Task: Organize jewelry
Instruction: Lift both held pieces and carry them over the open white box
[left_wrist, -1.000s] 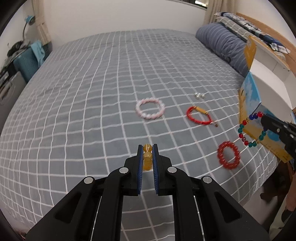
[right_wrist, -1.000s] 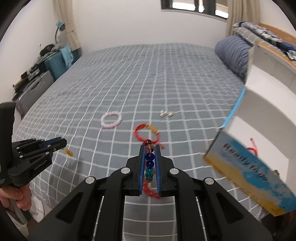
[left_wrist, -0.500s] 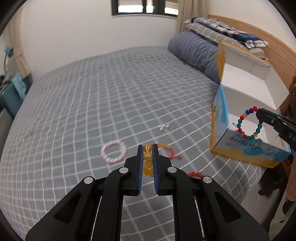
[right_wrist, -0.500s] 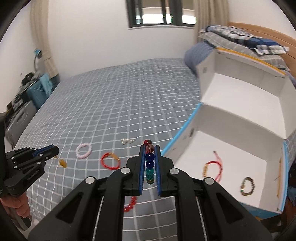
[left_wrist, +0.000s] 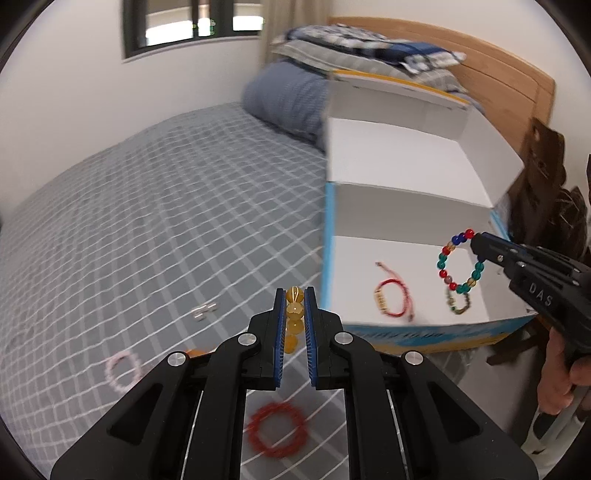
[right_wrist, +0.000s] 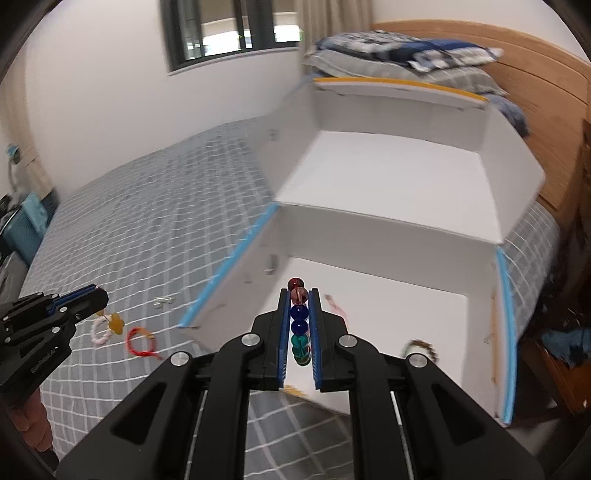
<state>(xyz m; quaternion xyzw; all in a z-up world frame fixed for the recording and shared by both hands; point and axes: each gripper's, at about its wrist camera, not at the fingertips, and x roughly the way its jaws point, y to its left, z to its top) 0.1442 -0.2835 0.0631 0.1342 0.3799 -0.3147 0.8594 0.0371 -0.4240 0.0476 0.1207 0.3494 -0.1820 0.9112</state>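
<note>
My left gripper (left_wrist: 294, 295) is shut on a yellow bead bracelet (left_wrist: 294, 312), held above the bed just left of the open white box (left_wrist: 413, 291). My right gripper (right_wrist: 299, 295) is shut on a multicolour bead bracelet (right_wrist: 299, 321), which hangs over the box's right side in the left wrist view (left_wrist: 458, 262). In the box lie a red cord bracelet (left_wrist: 393, 295) and a dark bead bracelet (left_wrist: 460, 301). On the bed lie a red bead bracelet (left_wrist: 277, 430), a pink bracelet (left_wrist: 122, 369), a red cord bracelet (right_wrist: 138, 341) and small silver earrings (left_wrist: 205, 312).
The box's lid (right_wrist: 391, 173) stands open at the back. Pillows (left_wrist: 291, 99) and a wooden headboard (right_wrist: 535, 96) lie behind it. The grey checked bedspread (left_wrist: 147, 221) stretches left. A dark object (left_wrist: 546, 173) stands off the bed's right edge.
Both grippers have swung right toward the box with their bracelets. The multicolour bracelet now hangs over the inside of the box; the loose bracelets have dropped low in the left view.
</note>
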